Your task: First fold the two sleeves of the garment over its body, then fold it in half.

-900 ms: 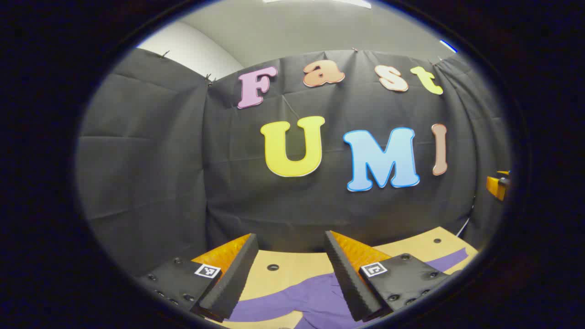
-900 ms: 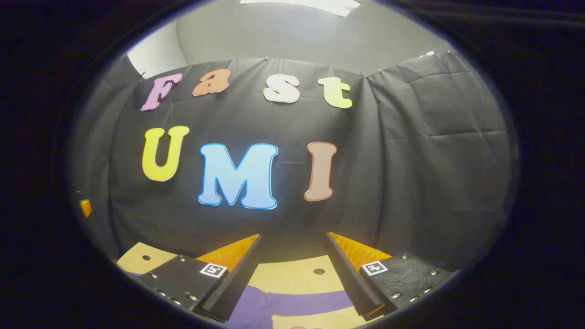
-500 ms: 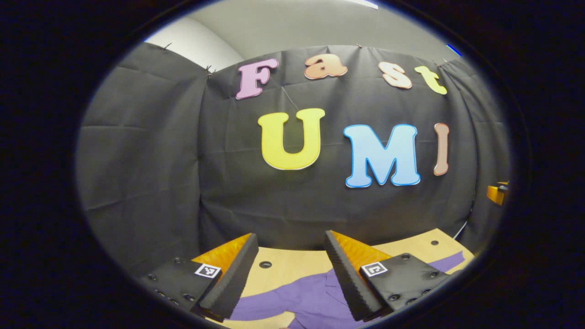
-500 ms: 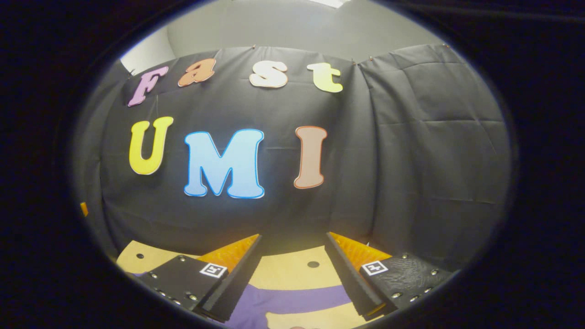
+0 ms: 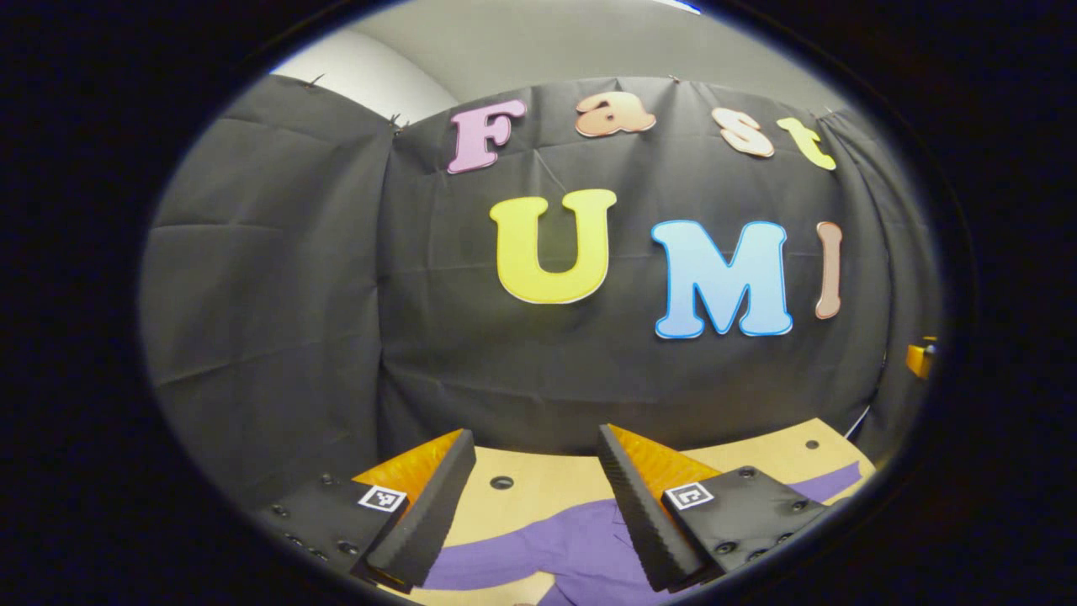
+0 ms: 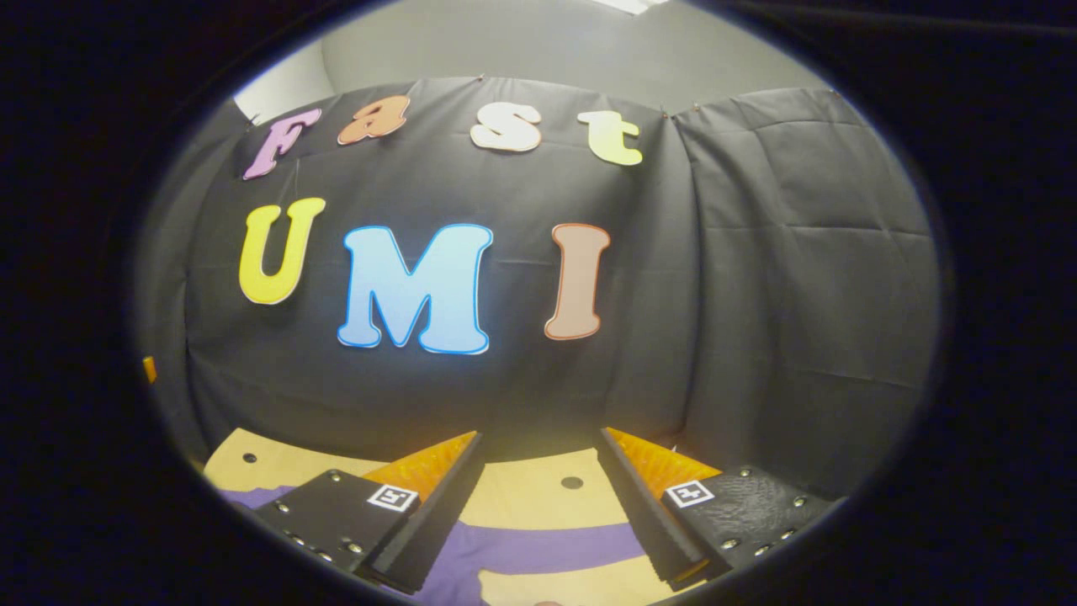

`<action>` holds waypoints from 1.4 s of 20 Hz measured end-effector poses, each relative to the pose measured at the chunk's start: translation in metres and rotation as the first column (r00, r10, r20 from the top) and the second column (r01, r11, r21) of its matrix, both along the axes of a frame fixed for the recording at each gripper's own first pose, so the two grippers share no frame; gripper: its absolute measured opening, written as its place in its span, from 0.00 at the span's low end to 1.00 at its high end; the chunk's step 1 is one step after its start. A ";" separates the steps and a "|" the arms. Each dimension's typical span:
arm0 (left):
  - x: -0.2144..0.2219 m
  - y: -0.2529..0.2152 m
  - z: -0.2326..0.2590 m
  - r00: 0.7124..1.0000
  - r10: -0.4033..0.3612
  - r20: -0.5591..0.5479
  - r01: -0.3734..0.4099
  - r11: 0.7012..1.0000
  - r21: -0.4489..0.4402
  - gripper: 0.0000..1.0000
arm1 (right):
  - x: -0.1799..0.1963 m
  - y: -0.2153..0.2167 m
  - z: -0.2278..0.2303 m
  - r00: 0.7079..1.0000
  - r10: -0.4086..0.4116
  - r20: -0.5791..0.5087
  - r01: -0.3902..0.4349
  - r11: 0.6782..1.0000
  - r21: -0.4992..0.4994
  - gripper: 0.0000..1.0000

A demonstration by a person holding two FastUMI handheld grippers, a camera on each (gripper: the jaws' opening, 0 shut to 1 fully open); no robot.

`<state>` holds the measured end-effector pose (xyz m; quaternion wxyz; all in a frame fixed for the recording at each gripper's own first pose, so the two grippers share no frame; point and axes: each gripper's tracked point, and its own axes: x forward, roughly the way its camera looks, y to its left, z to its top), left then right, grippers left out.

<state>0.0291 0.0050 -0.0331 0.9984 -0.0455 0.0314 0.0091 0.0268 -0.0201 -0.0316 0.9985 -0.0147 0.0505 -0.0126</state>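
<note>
Fingers of my left gripper (image 5: pixel 536 505) and right gripper (image 6: pixel 538 505) gape empty above the flat purple cloth garment (image 5: pixel 572 547); my left gripper view shows its body, my right gripper view a sleeve (image 6: pixel 538 551) on the tan wooden table (image 6: pixel 530 497).

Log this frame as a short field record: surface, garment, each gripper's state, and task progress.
surface: tan wooden table with dark round holes
garment: purple garment lying spread on the table, a sleeve stretched out flat
left gripper: open, above the garment, holding nothing
right gripper: open, above the sleeve, holding nothing
backdrop: black cloth wall
progress: no fold visible in the part of the garment in view
</note>
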 end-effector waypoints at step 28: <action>-0.002 0.022 -0.037 0.982 0.137 -0.130 -0.129 0.989 0.071 0.93 | 0.118 -0.138 -0.316 0.712 -0.145 -0.687 0.259 0.964 0.065 0.92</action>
